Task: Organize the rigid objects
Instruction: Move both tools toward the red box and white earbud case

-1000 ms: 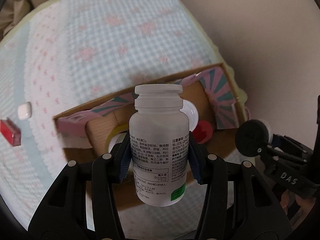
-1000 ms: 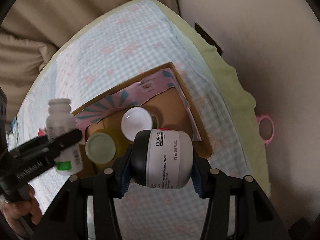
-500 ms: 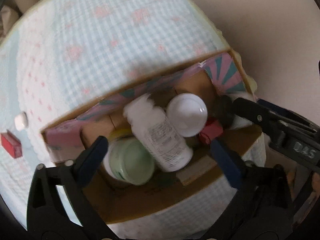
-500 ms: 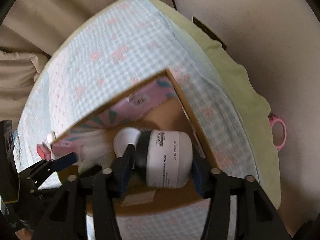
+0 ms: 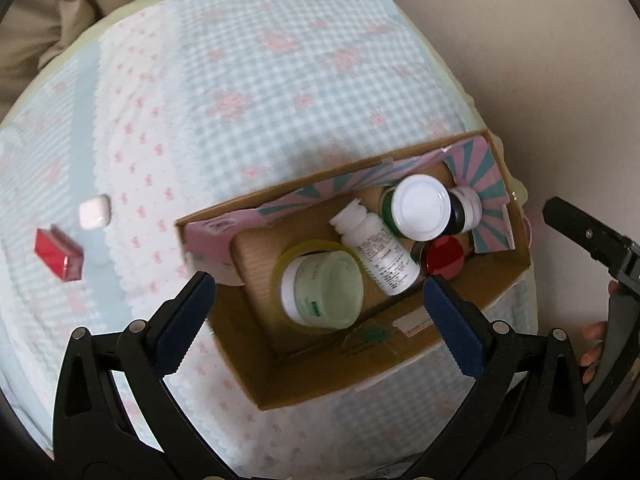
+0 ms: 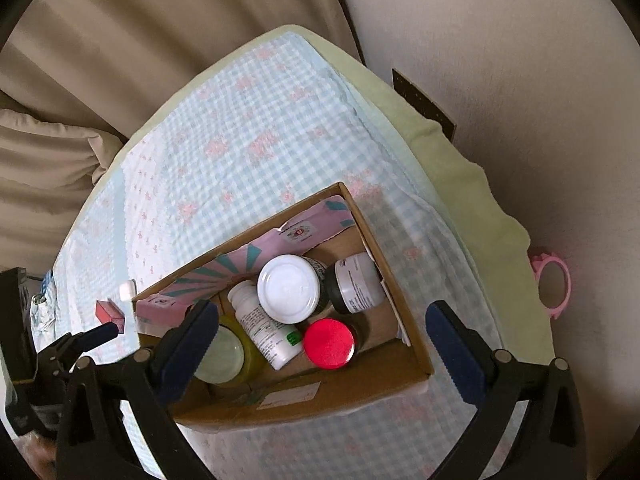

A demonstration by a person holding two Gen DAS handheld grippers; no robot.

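We hold both tools above the box, nothing in either. Left hand-held gripper (image 5: 318, 306): blue-padded fingers spread wide, empty. Right hand-held gripper (image 6: 320, 338): same, fingers spread wide, empty.

Below them, the open brown cardboard box (image 5: 360, 368) with pink-and-teal printed inner flaps sits on the blue-and-white checked cloth with pink flowers (image 5: 248, 80). All the containers are inside it:
- pale-green round jar with a yellow-green body (image 5: 322, 288), upright, at the box's left end in the left view
- white plastic pill bottle with a printed label (image 5: 376, 250), lying tilted, leaning against the green jar, its cap end pointing to the far wall
- small jar with a round red lid (image 5: 444, 258), upright, just right of the bottle's base
- dark-green jar with a wide white lid (image 5: 420, 207), upright, behind the red lid, touching the bottle
- black-and-white round cosmetic jar (image 6: 356, 284), on its side, in the far right corner, next to the white-lidded jar

Outside the box, left of it on the cloth: small red rectangular box (image 5: 58, 254), and just beyond it a small white rounded case (image 5: 95, 211). Well apart from the cardboard box.

Far edge: pale-green padding (image 6: 448, 148) under the cloth, beige curtain (image 6: 120, 40) behind. A pink plastic ring (image 6: 554, 286) on the floor at right in the right view.
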